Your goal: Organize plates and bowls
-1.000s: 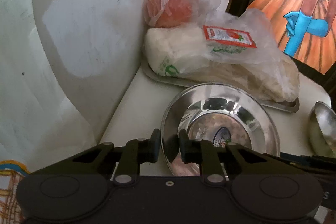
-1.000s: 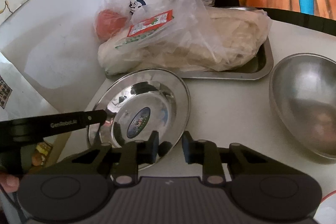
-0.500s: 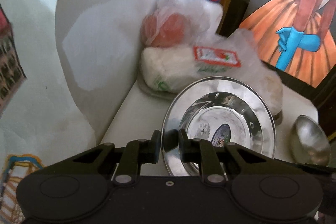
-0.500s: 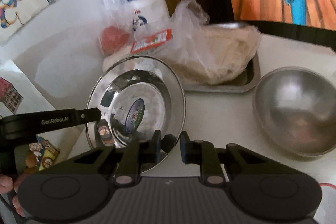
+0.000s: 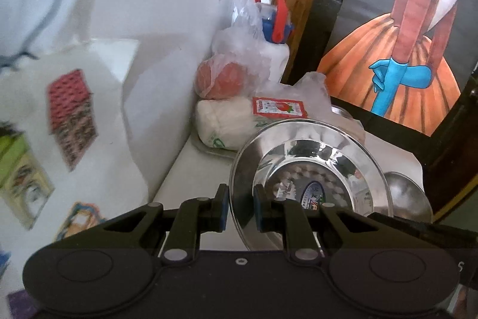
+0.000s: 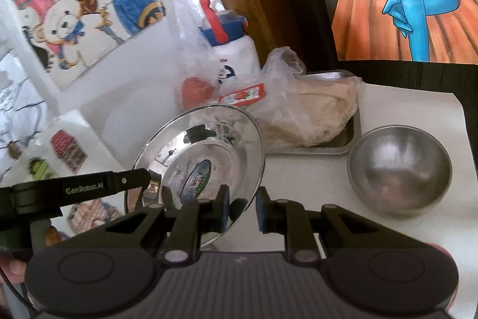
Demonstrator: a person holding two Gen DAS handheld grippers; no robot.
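Observation:
A shiny steel plate (image 5: 310,166) with a round sticker in its middle is lifted and tilted above the white table. My left gripper (image 5: 241,207) is shut on its left rim. My right gripper (image 6: 242,208) is shut on the rim of the same plate (image 6: 206,157) at its lower right. The left gripper's arm (image 6: 74,190) shows at the plate's left edge in the right wrist view. A dull steel bowl (image 6: 400,169) sits upright on the table to the right; it also shows in the left wrist view (image 5: 406,196).
A steel tray (image 6: 346,139) at the back holds plastic bags of food (image 6: 307,109). A bagged red item (image 5: 221,76) and a white bottle with a red and blue lid (image 5: 274,29) stand in the corner. A white wall with drawings is on the left.
Both grippers have raised the plate off the table and tilted it more upright. The view has risen, so the bags and the bowl look farther away.

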